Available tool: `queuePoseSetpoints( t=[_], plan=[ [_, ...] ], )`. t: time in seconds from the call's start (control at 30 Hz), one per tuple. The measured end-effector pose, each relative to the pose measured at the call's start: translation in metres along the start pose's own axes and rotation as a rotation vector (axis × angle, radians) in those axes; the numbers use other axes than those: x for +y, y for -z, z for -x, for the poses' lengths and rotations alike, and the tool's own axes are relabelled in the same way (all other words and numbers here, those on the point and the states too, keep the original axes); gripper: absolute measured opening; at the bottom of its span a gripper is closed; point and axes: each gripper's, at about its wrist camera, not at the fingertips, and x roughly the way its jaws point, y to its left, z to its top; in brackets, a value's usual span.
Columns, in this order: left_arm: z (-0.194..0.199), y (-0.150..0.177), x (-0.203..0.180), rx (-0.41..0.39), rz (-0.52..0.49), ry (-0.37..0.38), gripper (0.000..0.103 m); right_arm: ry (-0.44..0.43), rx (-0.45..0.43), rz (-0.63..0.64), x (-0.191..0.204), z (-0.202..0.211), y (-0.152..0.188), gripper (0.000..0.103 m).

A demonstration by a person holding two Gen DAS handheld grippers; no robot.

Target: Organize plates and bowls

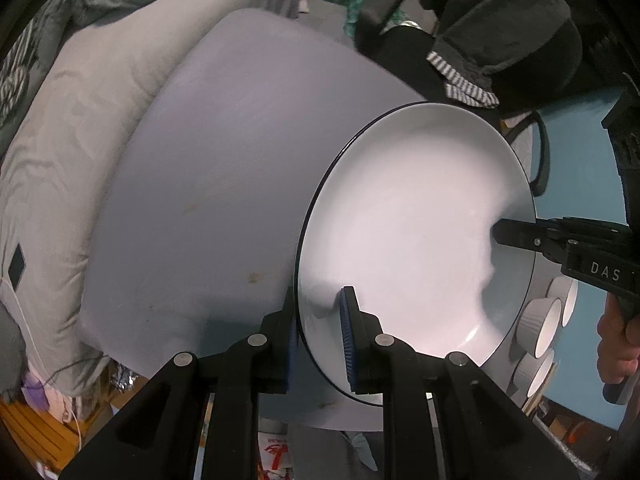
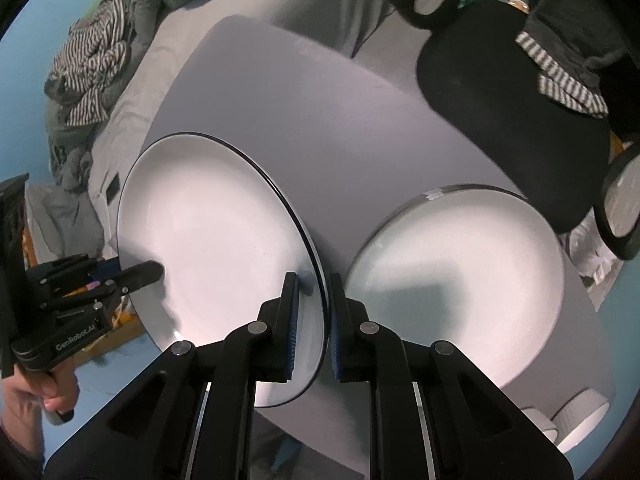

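Note:
A white plate with a thin dark rim point(image 1: 412, 240) is held above the grey table point(image 1: 208, 184) by both grippers, one on each side of its rim. My left gripper point(image 1: 320, 320) is shut on its near edge in the left wrist view. My right gripper point(image 2: 313, 308) is shut on the opposite edge of the same plate point(image 2: 216, 240). A second white plate point(image 2: 456, 280) lies on the table point(image 2: 320, 120) to the right. Each gripper shows in the other's view: the right gripper point(image 1: 496, 234), the left gripper point(image 2: 156, 270).
Several small white ribbed bowls point(image 1: 544, 324) stand at the table's right side; they also show in the right wrist view point(image 2: 580, 416). A black chair point(image 2: 500, 100) with clothes stands behind the table. A bed with grey bedding point(image 1: 80, 120) lies to the left.

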Motion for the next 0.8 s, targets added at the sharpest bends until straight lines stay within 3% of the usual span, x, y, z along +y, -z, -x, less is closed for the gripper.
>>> queuePoseSetpoints(
  t=[0.43, 0.8],
  plan=[
    [-0.002, -0.017, -0.072, 0.014, -0.129, 0.004, 0.018, -0.01, -0.053, -0.11, -0.06, 0.038, 0.032, 0.014],
    [-0.033, -0.027, -0.12, 0.062, -0.198, -0.025, 0.018, -0.027, -0.062, -0.217, -0.118, 0.041, 0.057, 0.014]
  ],
)
